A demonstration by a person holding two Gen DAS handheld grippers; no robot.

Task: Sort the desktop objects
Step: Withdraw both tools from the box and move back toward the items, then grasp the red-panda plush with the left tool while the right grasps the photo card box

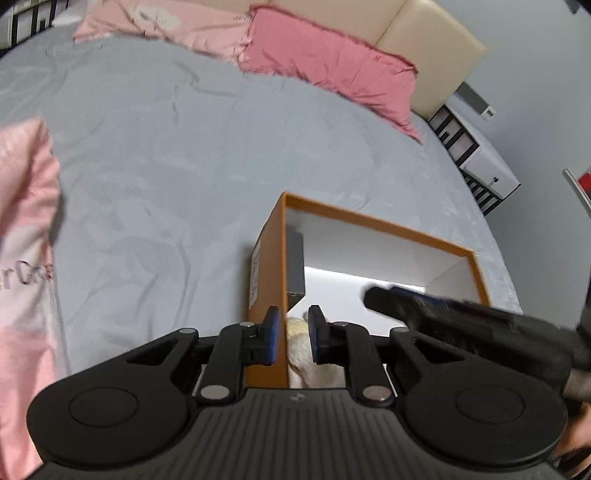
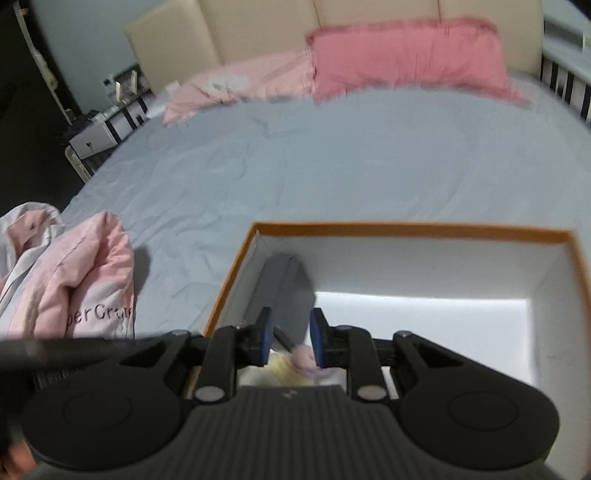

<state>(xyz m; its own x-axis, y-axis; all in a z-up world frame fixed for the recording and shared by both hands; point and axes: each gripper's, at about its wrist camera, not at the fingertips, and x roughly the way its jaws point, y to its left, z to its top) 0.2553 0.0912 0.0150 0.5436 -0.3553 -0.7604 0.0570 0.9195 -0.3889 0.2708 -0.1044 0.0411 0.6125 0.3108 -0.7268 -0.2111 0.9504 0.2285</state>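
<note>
Low in both frames, the left gripper (image 1: 292, 334) and right gripper (image 2: 290, 336), both released, hovered over the orange box (image 2: 406, 226), seemingly just after dropping a plush toy (image 2: 291, 365) inside; fetching another item probably came next.

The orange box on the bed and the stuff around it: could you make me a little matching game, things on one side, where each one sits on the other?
Things:
1. dark grey flat object
2. fluffy cream toy
3. darker pink pillow
4. pale pink garment with lettering

Places:
A. on the grey sheet, left of the orange box
B. against the cream headboard
C. leaning on the box's left inner wall
D. inside the box's near end, below the right gripper

Pairs: 1-C, 2-D, 3-B, 4-A
</note>
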